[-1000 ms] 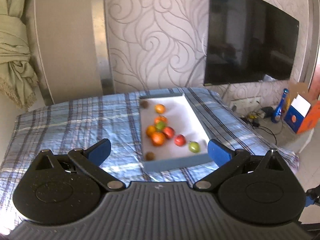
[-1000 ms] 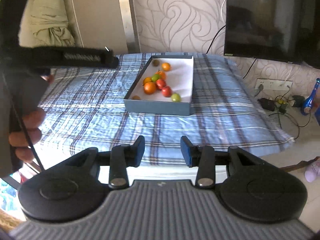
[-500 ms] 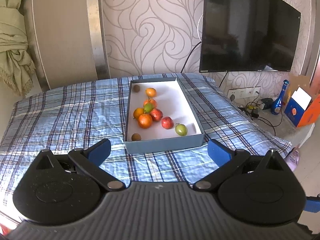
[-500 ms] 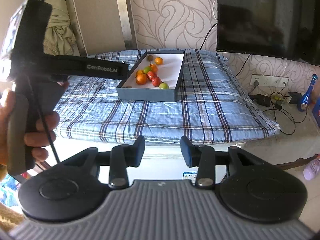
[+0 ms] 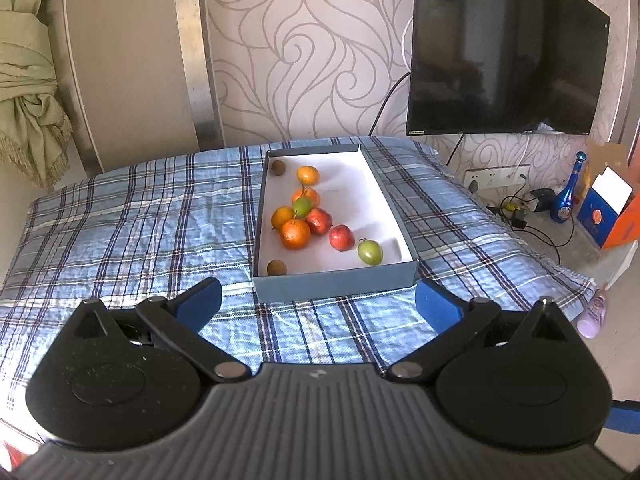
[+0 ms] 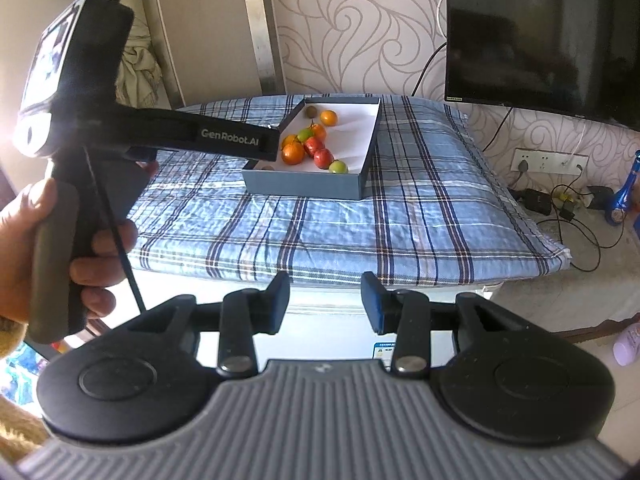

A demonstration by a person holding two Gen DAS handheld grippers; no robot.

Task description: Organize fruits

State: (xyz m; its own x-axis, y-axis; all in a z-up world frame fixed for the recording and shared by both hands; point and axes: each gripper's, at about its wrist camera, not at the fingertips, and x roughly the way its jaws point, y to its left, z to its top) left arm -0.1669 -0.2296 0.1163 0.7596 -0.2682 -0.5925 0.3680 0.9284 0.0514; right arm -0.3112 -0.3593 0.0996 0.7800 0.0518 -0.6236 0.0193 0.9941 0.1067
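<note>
A blue plaid cloth (image 5: 140,232) covers a low table set against a wall with swirl-patterned wallpaper (image 5: 312,52), with a tied-back green curtain (image 5: 28,92) at the far left and a dark wall-mounted television (image 5: 500,60) at the right. A blue box (image 5: 336,280) with a white inside sits on the cloth toward the table's right half, its long side running from the front edge toward the back edge. Along the box's left wall lie a small brown fruit (image 5: 277,268) in the near left corner and another brown fruit (image 5: 278,167) in the far left corner. Right of these, a cluster touches together: two oranges (image 5: 295,234) near the left wall, a small green fruit (image 5: 303,206) resting against another orange behind it, and a red fruit (image 5: 319,221). A single orange (image 5: 308,175) lies apart toward the far end. Further right, a second red fruit (image 5: 341,237) and a green fruit (image 5: 369,252) lie near the front wall; the box's right side is bare white. The left gripper (image 5: 318,300) hangs above the cloth just before the box's front wall, its jaws spread wide and holding nothing. The right gripper (image 6: 325,300) is off the table's front edge, well apart from the box, its jaws parted with nothing between them. On the floor at the far right stand a blue bottle (image 5: 566,196) and an orange carton (image 5: 612,208), beside cables.
</note>
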